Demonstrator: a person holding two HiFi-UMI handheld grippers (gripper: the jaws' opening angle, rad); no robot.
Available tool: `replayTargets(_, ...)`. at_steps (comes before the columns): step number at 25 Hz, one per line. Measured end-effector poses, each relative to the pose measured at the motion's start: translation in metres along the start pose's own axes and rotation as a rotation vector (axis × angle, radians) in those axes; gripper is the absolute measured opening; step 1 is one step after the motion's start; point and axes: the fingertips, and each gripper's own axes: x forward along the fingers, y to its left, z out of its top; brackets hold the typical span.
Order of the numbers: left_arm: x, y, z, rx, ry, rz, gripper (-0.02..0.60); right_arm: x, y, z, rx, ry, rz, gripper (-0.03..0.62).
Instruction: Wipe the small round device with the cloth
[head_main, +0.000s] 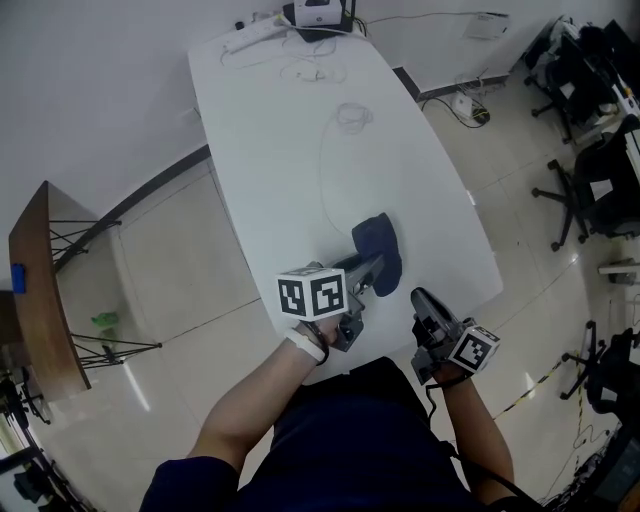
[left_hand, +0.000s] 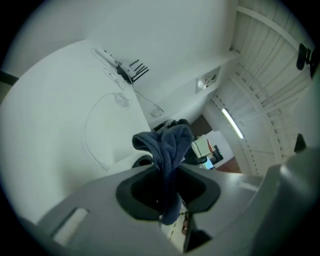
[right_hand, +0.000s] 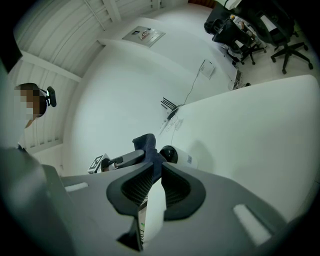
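Note:
A dark blue cloth (head_main: 380, 245) hangs bunched over the near end of the white table (head_main: 300, 150). My left gripper (head_main: 376, 266) is shut on the cloth (left_hand: 167, 142), which is pinched between its jaws (left_hand: 167, 170). The small round device (right_hand: 175, 156), white with a black lens, lies on the table just past my right gripper (right_hand: 156, 167) and next to the cloth (right_hand: 146, 145). In the left gripper view only a dark part of the device (left_hand: 142, 161) shows behind the jaw. My right gripper (head_main: 420, 297) stands over the table's near edge, its jaws narrowly apart with nothing between the pads.
A thin white cable (head_main: 325, 170) loops across the table's middle. A power strip (head_main: 250, 35) and a boxy unit (head_main: 320, 14) sit at the far end. A wooden side table (head_main: 45, 290) stands left, office chairs (head_main: 590, 190) right. A person (right_hand: 37, 107) stands by the wall.

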Motion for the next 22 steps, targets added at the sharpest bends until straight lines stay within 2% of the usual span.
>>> replayTargets(7, -0.011, 0.026, 0.004, -0.051, -0.038, 0.039, 0.086, 0.002, -0.022, 0.005, 0.017, 0.006, -0.016, 0.054)
replayTargets(14, -0.023, 0.064, -0.009, -0.150, -0.065, 0.084, 0.086, 0.023, -0.026, 0.012, 0.026, 0.042, -0.001, 0.054)
replayTargets(22, -0.020, 0.105, -0.024, -0.153, -0.018, 0.209, 0.086, 0.044, -0.030, 0.013, 0.045, 0.064, 0.002, 0.052)
